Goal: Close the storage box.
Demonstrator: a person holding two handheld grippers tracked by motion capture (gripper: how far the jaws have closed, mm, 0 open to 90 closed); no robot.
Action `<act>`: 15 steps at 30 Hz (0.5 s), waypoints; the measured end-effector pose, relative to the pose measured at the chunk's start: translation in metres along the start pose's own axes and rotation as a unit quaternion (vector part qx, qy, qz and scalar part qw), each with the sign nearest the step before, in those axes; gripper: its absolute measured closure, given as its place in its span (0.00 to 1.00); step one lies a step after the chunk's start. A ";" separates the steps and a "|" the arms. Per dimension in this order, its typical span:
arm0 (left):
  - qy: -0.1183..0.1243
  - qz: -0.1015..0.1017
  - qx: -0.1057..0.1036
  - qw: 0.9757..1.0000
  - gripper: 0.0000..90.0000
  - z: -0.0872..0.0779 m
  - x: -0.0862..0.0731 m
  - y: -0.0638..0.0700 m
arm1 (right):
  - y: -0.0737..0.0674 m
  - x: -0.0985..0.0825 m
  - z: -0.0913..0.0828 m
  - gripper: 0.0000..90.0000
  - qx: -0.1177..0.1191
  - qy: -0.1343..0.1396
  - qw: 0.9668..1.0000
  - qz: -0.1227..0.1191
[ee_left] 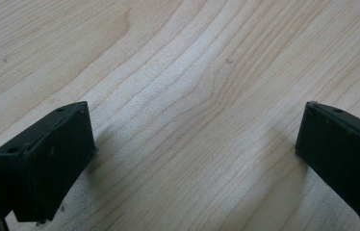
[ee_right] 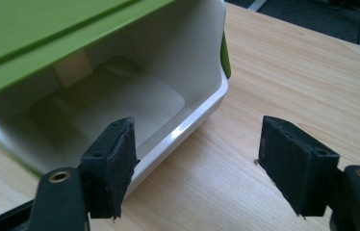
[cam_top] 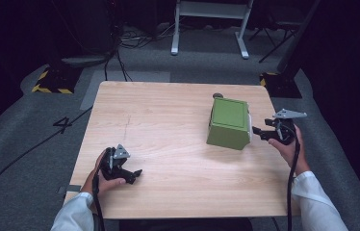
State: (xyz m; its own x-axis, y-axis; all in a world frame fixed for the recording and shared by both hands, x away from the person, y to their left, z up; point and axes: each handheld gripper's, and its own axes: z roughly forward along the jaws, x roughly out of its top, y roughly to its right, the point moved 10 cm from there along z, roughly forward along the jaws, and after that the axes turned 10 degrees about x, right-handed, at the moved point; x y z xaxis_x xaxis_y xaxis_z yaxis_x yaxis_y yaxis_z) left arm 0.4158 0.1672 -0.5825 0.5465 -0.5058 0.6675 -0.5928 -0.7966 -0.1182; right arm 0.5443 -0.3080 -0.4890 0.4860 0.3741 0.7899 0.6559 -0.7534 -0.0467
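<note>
A green box (cam_top: 228, 122) with a white rim lies on its side on the wooden table (cam_top: 168, 115), right of centre. Its open mouth faces my right gripper (cam_top: 257, 131), which stands open just to its right. In the right gripper view the white inside of the box (ee_right: 120, 96) is close ahead. There the right gripper (ee_right: 199, 159) has one jaw in front of the white rim and the other over bare wood. My left gripper (cam_top: 137, 174) rests low near the table's front left, open. The left gripper (ee_left: 197, 139) has nothing but wood grain between its jaws.
A small dark object (cam_top: 218, 95) peeks out behind the box at the far side. Beyond the table, white desk legs (cam_top: 209, 29), floor cables and a yellow-black striped base (cam_top: 53, 82) stand on grey carpet. The table's right edge runs just under my right hand.
</note>
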 end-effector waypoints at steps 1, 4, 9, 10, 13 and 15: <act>0.000 0.000 0.000 1.000 0.00 0.000 0.000 0.000 | 0.000 -0.002 0.008 0.36 0.006 -0.011 1.000 0.005; 0.000 0.001 0.001 1.000 0.00 0.000 0.000 0.000 | -0.001 -0.005 0.018 0.40 0.014 -0.023 1.000 0.010; 0.000 0.003 0.001 1.000 0.00 0.000 0.000 -0.001 | -0.003 -0.011 0.028 0.44 0.026 -0.035 0.999 0.012; 0.000 0.003 0.001 1.000 0.00 0.000 0.000 -0.001 | -0.003 -0.011 0.028 0.44 0.026 -0.035 0.999 0.012; 0.000 0.003 0.001 1.000 0.00 0.000 0.000 -0.001 | -0.007 -0.014 0.031 0.50 0.035 -0.041 0.998 0.006; 0.000 0.003 0.001 1.000 0.00 0.000 0.000 -0.001 | -0.008 -0.015 0.032 0.55 0.038 -0.045 0.998 0.001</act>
State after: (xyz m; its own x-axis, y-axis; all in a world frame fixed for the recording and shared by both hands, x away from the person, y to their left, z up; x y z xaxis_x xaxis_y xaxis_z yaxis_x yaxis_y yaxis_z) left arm 0.4161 0.1678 -0.5824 0.5424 -0.5104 0.6673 -0.5945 -0.7944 -0.1245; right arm 0.5502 -0.2900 -0.5200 0.5353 0.4218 0.7318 0.6950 -0.7123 -0.0978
